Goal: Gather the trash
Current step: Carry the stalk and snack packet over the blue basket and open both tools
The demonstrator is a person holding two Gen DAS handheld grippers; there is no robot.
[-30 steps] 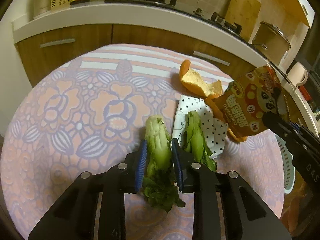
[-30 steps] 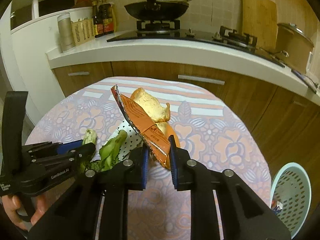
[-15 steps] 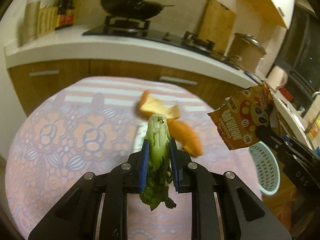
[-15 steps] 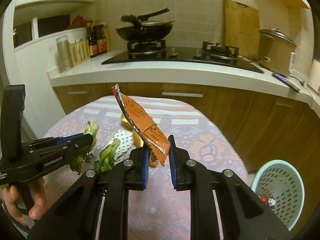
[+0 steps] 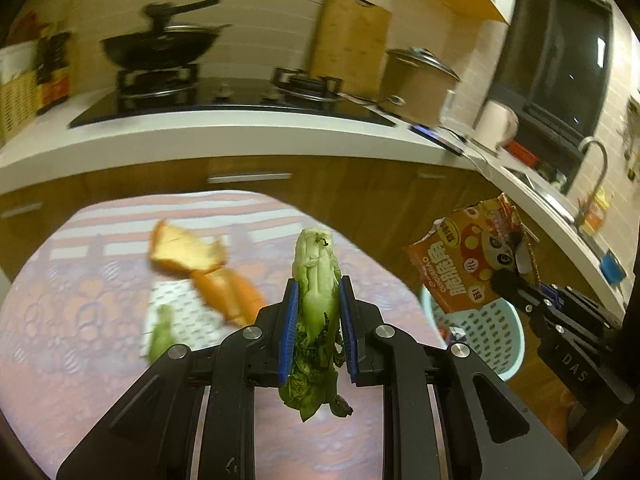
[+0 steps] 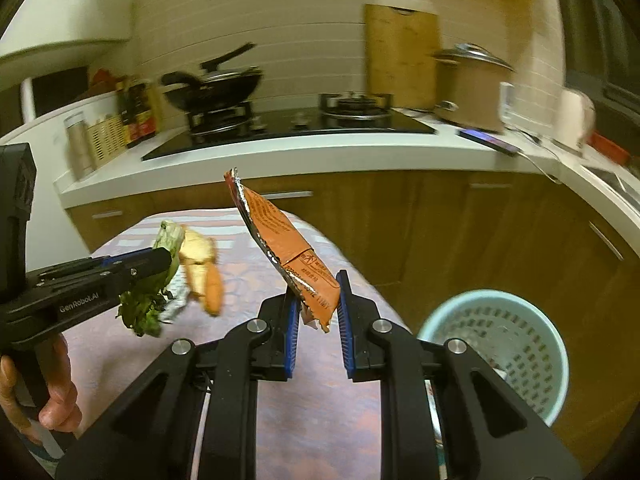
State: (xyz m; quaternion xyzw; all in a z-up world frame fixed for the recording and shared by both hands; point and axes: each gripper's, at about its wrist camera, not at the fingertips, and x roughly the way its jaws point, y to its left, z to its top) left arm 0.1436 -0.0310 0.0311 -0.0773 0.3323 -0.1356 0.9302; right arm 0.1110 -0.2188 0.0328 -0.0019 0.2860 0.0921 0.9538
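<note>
While both grippers are up off the surface (image 5: 100,352), each carries one piece of trash. The left gripper (image 5: 319,320) has its blue fingers (image 5: 289,330) pinching a wilted green vegetable stalk (image 5: 316,292): pale cut end sticks out past the fingertips, dark limp leaves hang below them. From the right wrist view the same stalk (image 6: 168,240) shows clamped in the left gripper (image 6: 160,258), with a hand (image 6: 52,392) on the grip.

The right gripper (image 6: 317,312) has its fingers (image 6: 345,320) closed on the lower corner of an orange snack wrapper (image 6: 280,248); the wrapper rises up and to the left of the fingertips, foil edge showing. In the left wrist view this wrapper (image 5: 472,264) hangs right of the left fingers, printed face visible, held by the right gripper (image 5: 506,280).

Trash left on the floral-cloth surface, beyond and left of the left fingers: orange peel pieces (image 5: 204,264), a white dotted paper (image 5: 188,316) under them, and a second small green scrap (image 5: 160,336) at the paper's left edge. All blurred.

A pale blue perforated basket (image 6: 504,344) sits on the floor to the right of the right fingers, beside the surface edge; something small lies inside, can't identify it. In the left view the basket (image 5: 488,332) is below the hanging wrapper.
</note>
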